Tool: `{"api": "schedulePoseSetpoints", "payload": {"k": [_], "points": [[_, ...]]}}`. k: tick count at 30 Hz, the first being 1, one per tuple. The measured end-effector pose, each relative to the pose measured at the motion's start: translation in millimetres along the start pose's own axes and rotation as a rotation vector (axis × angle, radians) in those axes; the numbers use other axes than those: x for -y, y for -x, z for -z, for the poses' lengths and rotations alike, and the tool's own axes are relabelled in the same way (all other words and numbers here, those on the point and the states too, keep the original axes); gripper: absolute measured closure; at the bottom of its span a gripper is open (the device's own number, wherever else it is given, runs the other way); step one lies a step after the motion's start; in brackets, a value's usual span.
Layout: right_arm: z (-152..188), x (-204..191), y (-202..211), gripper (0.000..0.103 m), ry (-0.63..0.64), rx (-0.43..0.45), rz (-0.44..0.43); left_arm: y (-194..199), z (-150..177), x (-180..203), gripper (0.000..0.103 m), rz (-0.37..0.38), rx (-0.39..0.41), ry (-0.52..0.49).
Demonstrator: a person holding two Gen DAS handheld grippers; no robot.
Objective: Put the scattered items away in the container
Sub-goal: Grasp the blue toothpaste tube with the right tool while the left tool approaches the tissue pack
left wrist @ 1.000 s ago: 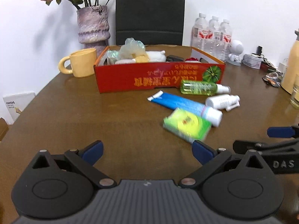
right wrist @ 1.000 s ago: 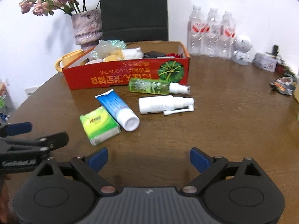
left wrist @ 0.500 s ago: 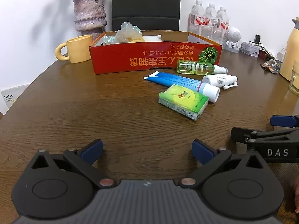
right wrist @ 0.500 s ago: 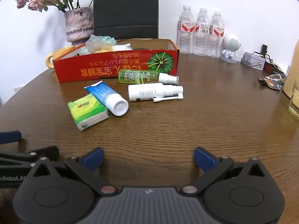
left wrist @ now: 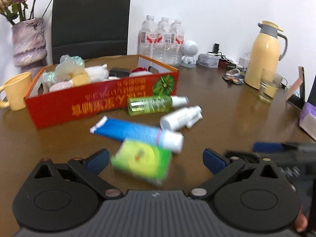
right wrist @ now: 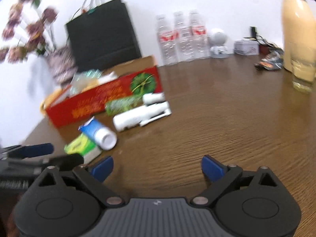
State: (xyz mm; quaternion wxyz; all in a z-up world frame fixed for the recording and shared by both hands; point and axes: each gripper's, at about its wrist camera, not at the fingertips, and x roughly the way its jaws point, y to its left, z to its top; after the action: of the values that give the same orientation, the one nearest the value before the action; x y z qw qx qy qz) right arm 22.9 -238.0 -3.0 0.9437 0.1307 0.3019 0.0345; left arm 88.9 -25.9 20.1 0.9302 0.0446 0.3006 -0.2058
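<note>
A red cardboard box (left wrist: pixel 102 102) (right wrist: pixel 102 100) holds several items. In front of it lie a green spray bottle (left wrist: pixel 150 103) (right wrist: pixel 122 104), a white spray bottle (left wrist: pixel 180 117) (right wrist: pixel 142 115), a blue tube (left wrist: pixel 136 132) (right wrist: pixel 98 133) and a green tissue pack (left wrist: pixel 142 161) (right wrist: pixel 83 148). My left gripper (left wrist: pixel 156 161) is open, with the tissue pack between its fingers, not gripped. My right gripper (right wrist: pixel 157 167) is open and empty over bare table, right of the pack.
A yellow mug (left wrist: pixel 15 91) and a vase (left wrist: pixel 29 41) stand left of the box. Water bottles (left wrist: pixel 162 39), a small white robot figure (left wrist: pixel 190 54), a yellow thermos (left wrist: pixel 264 55) and a glass (left wrist: pixel 268 90) stand at the back right. A black bag (left wrist: pixel 90 19) stands behind the box.
My left gripper has moved forward to the tissue pack, which now sits between its fingers. My right gripper has swung to the right. Both views are motion-blurred.
</note>
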Motion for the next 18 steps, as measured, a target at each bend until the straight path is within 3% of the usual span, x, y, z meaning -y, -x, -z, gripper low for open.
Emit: {"api": "schedulePoseSetpoints", "payload": {"k": [3,4,5,8,10,13,16,18], "points": [[1,-3,-1,0.005,0.039,-0.015,-0.008,-15,1,-6,0.009,-0.027,-0.063,-0.016],[0,-4,-1,0.005,0.048,-0.019,-0.012,-17,5,-7,0.031,-0.019,-0.08,-0.024],[0,-6,-3,0.005,0.061,-0.024,-0.017,-17,9,-8,0.034,-0.02,-0.094,-0.028],[-5,-13,-9,0.008,0.131,-0.051,-0.037,2,21,-8,0.034,-0.074,-0.066,-0.075],[-12,-20,-13,0.021,0.19,-0.079,-0.078,24,34,-12,0.032,-0.083,-0.006,-0.137],[-25,-35,-20,0.026,0.261,-0.093,-0.137,44,50,-26,0.016,-0.087,0.012,-0.168],[-36,-57,-35,0.04,0.363,-0.085,-0.18,53,53,-34,0.014,-0.128,-0.001,-0.118],[-39,-71,-52,0.05,0.417,-0.104,-0.181,56,53,-37,0.004,-0.114,0.0,-0.078]]}}
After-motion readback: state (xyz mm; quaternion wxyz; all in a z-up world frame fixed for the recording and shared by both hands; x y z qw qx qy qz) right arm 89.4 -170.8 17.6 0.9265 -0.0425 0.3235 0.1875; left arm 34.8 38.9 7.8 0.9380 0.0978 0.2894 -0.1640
